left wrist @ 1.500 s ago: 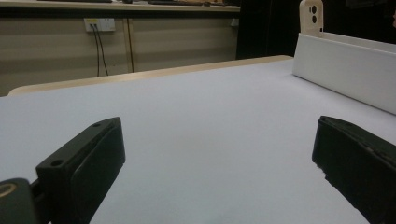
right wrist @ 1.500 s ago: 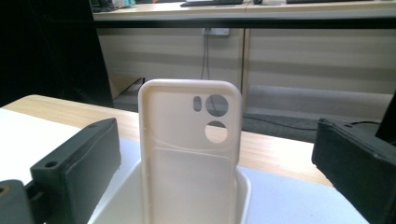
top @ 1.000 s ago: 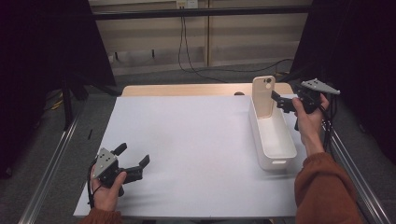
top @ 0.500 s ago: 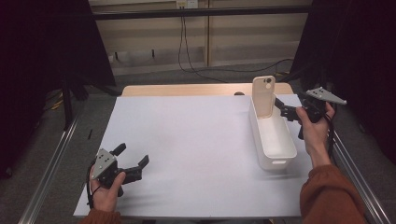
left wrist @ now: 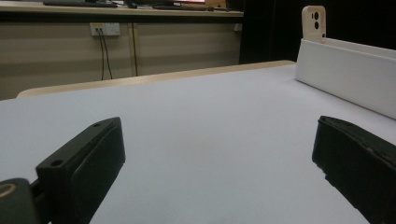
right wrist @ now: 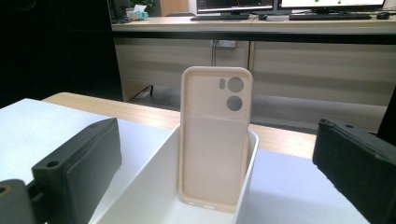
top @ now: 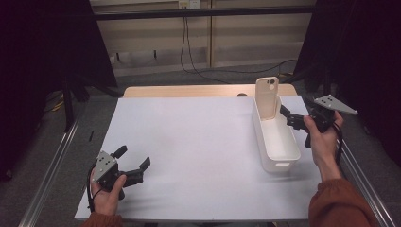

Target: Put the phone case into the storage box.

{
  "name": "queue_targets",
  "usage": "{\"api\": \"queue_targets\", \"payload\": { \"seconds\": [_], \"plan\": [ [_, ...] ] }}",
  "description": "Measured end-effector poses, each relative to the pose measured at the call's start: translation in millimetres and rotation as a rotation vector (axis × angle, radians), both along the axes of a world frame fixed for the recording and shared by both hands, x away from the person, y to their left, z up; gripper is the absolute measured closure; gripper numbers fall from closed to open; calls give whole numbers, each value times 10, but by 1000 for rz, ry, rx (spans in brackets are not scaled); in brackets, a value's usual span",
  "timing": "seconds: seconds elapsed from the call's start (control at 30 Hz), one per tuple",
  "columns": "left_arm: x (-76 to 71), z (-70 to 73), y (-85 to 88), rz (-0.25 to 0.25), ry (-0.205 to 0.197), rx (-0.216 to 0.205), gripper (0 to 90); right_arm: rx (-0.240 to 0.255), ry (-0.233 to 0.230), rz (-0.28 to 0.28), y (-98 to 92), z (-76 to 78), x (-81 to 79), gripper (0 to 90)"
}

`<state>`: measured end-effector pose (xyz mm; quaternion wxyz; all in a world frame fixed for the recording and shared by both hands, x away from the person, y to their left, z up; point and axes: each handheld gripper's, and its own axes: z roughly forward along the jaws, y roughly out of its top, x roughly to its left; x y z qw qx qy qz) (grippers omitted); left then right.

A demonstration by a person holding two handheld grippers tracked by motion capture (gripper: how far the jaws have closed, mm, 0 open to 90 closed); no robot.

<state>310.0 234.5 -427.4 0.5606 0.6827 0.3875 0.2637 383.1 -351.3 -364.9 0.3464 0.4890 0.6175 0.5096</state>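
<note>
Cream phone case (right wrist: 215, 140), leant upright in the white bin (top: 276, 142), could be toppled if bumped by the wide-open right gripper (top: 289, 118); left gripper (top: 135, 165) is spread, empty.

No readable text, labels, brands or numbers, monitor screens too blurred to read

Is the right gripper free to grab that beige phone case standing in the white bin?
Probably yes: the right gripper is open beside the beige phone case, nothing between them.
</note>
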Motion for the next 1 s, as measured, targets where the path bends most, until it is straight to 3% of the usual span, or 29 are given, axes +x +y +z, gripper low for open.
{"api": "queue_targets", "payload": {
  "seconds": [0.57,1.0],
  "plan": [
    [-13,2,17,6,1,-8,26,-11,7,18,33,-70,-313,9],
    [-31,3,39,19,2,-12,26,15,-10,33,89,-87,-546,9]
  ]
}}
